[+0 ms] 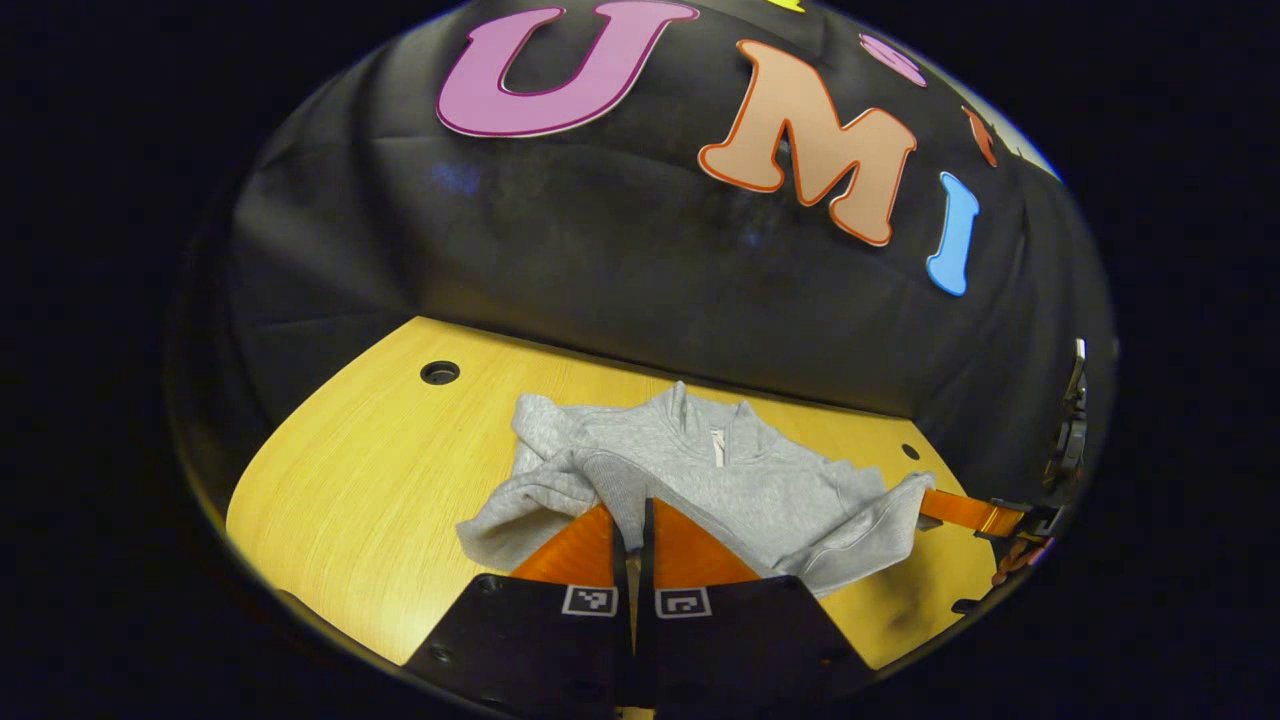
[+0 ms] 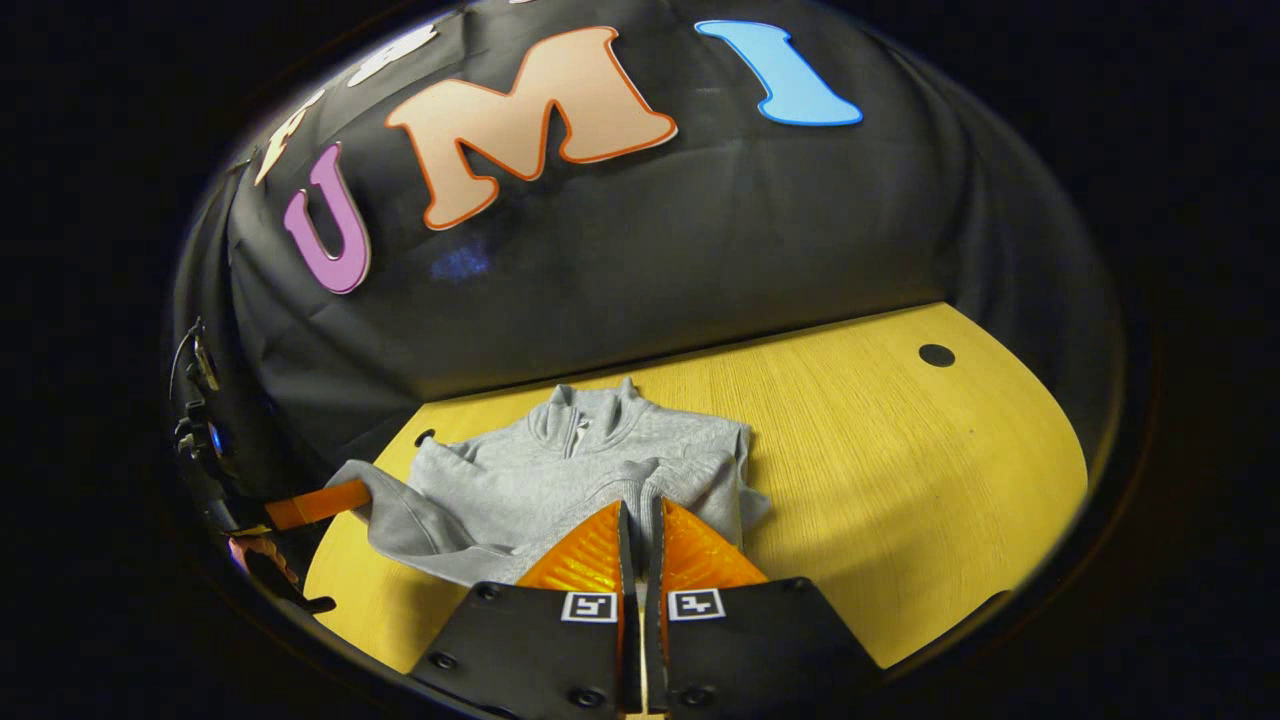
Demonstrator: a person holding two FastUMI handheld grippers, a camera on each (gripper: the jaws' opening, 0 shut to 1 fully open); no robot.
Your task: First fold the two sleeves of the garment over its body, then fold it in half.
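Your left claw (image 1: 633, 515) sits at 6 o'clock in the left gripper view, its two fingers drawn together with only a thin slit between them and a fold of the grey garment (image 1: 720, 480) pinched between the tips. So it is closed on the cloth, at the hem of a sleeve (image 1: 545, 495) that lies doubled over the body toward 8 o'clock.

Your right claw (image 2: 640, 520) stands at 6 o'clock in the right gripper view, its fingers likewise pressed near each other with the garment's fabric caught at the tips, close to the ribbed edge at the garment's middle.

The garment lies on the yellow desk (image 1: 380, 470), collar (image 1: 715, 420) pointing to 12 o'clock toward the black cloth wall. In the right gripper view the collar (image 2: 585, 410) with its short zip is also at 12 o'clock of the cloth, and the other sleeve (image 2: 400, 510) stretches to 9 o'clock, where your other claw's finger (image 2: 318, 504) meets its cuff. From the left gripper view, that same meeting shows at 3 o'clock, finger (image 1: 965, 510) touching cuff.

A round hole (image 2: 936, 355) in the desk lies at 2 o'clock, well apart from the garment.
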